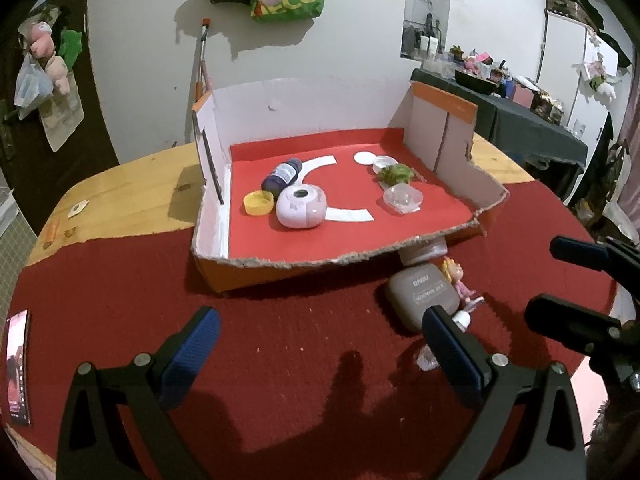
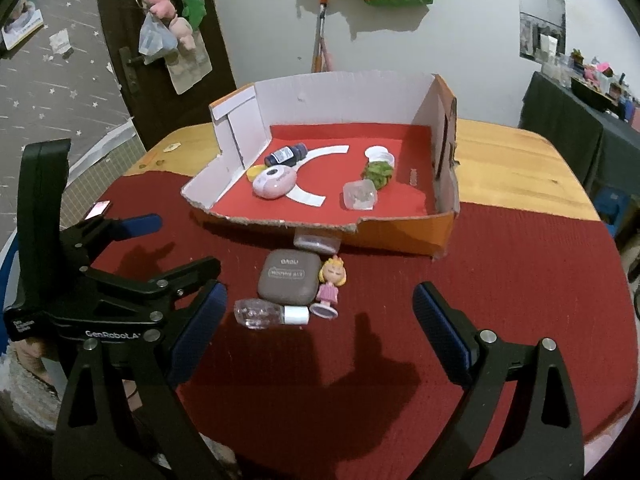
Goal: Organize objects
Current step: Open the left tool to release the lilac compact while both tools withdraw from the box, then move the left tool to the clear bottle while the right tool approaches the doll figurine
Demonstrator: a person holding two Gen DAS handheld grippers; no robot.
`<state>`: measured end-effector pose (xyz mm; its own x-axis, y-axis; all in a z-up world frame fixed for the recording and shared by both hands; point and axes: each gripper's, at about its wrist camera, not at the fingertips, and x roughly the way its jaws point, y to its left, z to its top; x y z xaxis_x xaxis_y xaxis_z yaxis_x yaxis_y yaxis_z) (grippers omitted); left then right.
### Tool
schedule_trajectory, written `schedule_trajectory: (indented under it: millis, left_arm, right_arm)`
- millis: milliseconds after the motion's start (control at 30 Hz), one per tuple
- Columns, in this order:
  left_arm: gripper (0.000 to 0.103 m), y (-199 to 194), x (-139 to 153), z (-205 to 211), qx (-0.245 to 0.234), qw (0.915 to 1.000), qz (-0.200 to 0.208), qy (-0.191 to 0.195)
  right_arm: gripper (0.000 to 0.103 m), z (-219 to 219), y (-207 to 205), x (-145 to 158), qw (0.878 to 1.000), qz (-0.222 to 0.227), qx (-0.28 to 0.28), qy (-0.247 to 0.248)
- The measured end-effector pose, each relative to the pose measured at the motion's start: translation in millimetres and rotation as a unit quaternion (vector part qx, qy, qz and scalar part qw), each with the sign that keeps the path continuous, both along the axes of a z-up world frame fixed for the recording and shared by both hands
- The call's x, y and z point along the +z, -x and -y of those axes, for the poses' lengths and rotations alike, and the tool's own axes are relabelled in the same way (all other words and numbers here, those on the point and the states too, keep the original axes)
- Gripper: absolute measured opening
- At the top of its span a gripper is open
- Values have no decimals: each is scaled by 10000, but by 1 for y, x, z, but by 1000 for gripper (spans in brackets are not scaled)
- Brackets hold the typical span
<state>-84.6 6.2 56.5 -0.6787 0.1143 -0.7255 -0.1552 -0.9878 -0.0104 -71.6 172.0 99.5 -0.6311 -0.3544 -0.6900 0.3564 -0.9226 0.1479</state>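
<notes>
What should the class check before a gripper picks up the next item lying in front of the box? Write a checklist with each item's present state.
1. Left gripper jaws open, empty: ok.
2. Right gripper jaws open, empty: ok.
3. Brown case, doll, clear bottle uncovered on the red cloth: ok.
4. These three spaced apart: not ok, crowded.
5. Free floor in the box: ok.
6. Small jar clear of the box front: cannot tell.

Open box on the far middle of the surface, loose things just before it.

In the box (image 2: 400, 232), a bottle (image 2: 286, 155) lies far left, a cap (image 2: 253, 172) and a round case (image 2: 275, 182) nearer; right of them a lid (image 2: 378, 153), a leafy clump (image 2: 378, 174) and a tub (image 2: 360, 196) run far to near. A jar (image 2: 316, 242) touches the box's near wall; nearer lie a flat case (image 2: 290, 278), a doll (image 2: 331, 286) to its right and a small bottle (image 2: 272, 314) nearest.
</notes>
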Motion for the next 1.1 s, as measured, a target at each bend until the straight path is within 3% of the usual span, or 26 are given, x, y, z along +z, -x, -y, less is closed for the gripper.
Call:
schedule_trajectory:
  millis: [433,633,800,967,1100]
  left_arm:
    - [103,-3,-13,-15,-159,9998,136,39]
    - [103,-2,-16,-35,-497,9984,249,-138]
    - [103,4,-24,-61,-743,9967,330,-33]
    - [103,8,-35,-68,-639,9969,322,317]
    - [102,12,-39,-42,-424,9980,467,92]
  right_arm:
    - [95,-13,0,-18,9988,33,-310,-366]
    - [95,-33,9,-24,9972,115,-612,-411]
    - [95,-54,13,-25,9955,174,-853,-382]
    - [95,-57,17,-26,9955,234,-841,-377]
    - [95,-36,20,-33,9972,270,-510,-466]
